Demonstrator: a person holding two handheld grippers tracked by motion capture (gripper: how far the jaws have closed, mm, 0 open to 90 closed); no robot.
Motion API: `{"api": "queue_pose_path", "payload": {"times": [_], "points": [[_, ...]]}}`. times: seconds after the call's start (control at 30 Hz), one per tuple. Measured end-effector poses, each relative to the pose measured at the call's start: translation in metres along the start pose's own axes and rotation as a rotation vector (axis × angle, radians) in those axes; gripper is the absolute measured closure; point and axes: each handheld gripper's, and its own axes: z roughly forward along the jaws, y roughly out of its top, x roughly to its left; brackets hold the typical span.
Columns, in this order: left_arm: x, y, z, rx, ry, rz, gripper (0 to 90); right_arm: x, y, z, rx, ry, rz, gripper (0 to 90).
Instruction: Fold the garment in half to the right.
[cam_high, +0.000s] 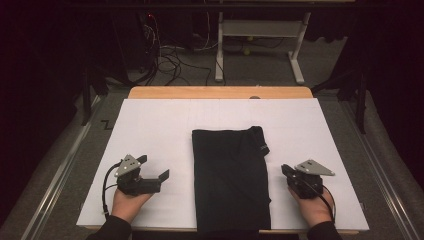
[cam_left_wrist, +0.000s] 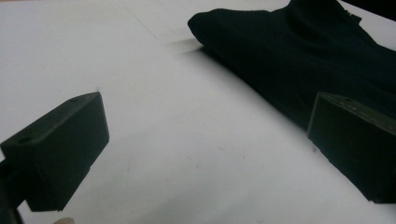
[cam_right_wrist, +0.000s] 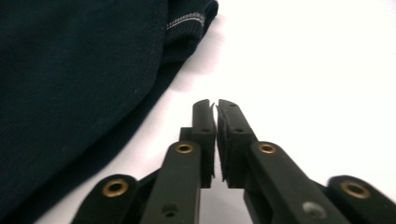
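I start with the table (cam_high: 150, 120), its white sheet running from my near edge almost to the wooden far rim. On it, in the middle, lies the black garment (cam_high: 230, 180), folded into a long upright strip; its near end reaches the table's front edge and a sleeve cuff or collar bulges at the far right corner. Both of my tools sit on the sheet, one on each side of it and apart from the cloth.

My left gripper (cam_high: 152, 167) stands with its jaws spread wide and empty, angled toward the cloth's left edge, which its own view shows just ahead. My right gripper (cam_high: 286, 171) has its jaws pressed together with nothing between them, pointing along the cloth's right edge.

I judge the next fold is the work in hand. To do it well, I would spread the right jaws first, then bring both tools low to matching spots on the edge, pinch all the layers and not just the top one, and lift evenly so the strip stays square.
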Motion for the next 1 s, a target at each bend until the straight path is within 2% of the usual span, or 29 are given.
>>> {"api": "queue_pose_path", "payload": {"times": [0.17, 0.23, 0.37, 0.47, 0.57, 0.63, 0.7, 0.87, 1.0], "points": [[-0.003, 0.001, -0.002, -0.011, -0.007, 0.019, 0.0, -0.018, -0.013, -0.024, -0.083, 0.034, 0.053, 73.6], [-0.005, 0.002, -0.004, -0.022, -0.006, 0.024, 0.0, -0.023, -0.017, -0.031, -0.11, 0.041, 0.059, 68.3], [-0.007, 0.001, -0.005, -0.021, -0.006, 0.025, 0.0, -0.026, -0.023, -0.039, -0.175, 0.065, 0.064, 50.2], [-0.007, 0.001, -0.005, -0.022, -0.002, 0.022, 0.0, -0.024, -0.022, -0.039, -0.214, 0.121, 0.051, 36.7], [-0.006, 0.001, -0.005, -0.03, -0.002, 0.022, 0.0, -0.017, -0.019, -0.034, -0.223, 0.124, 0.017, 22.7], [-0.005, 0.001, -0.005, -0.033, -0.006, 0.021, 0.0, -0.013, -0.017, -0.03, -0.224, 0.116, 0.016, 14.7], [-0.005, 0.001, -0.005, -0.03, -0.006, 0.025, 0.0, -0.011, -0.015, -0.027, -0.223, 0.111, 0.012, 13.3], [-0.004, 0.002, -0.008, -0.038, -0.011, 0.035, 0.0, -0.01, -0.013, -0.024, -0.222, 0.099, 0.022, 0.0], [-0.005, 0.003, -0.01, -0.047, -0.012, 0.041, 0.0, -0.011, -0.013, -0.03, -0.239, 0.113, 0.023, 0.0]]}}
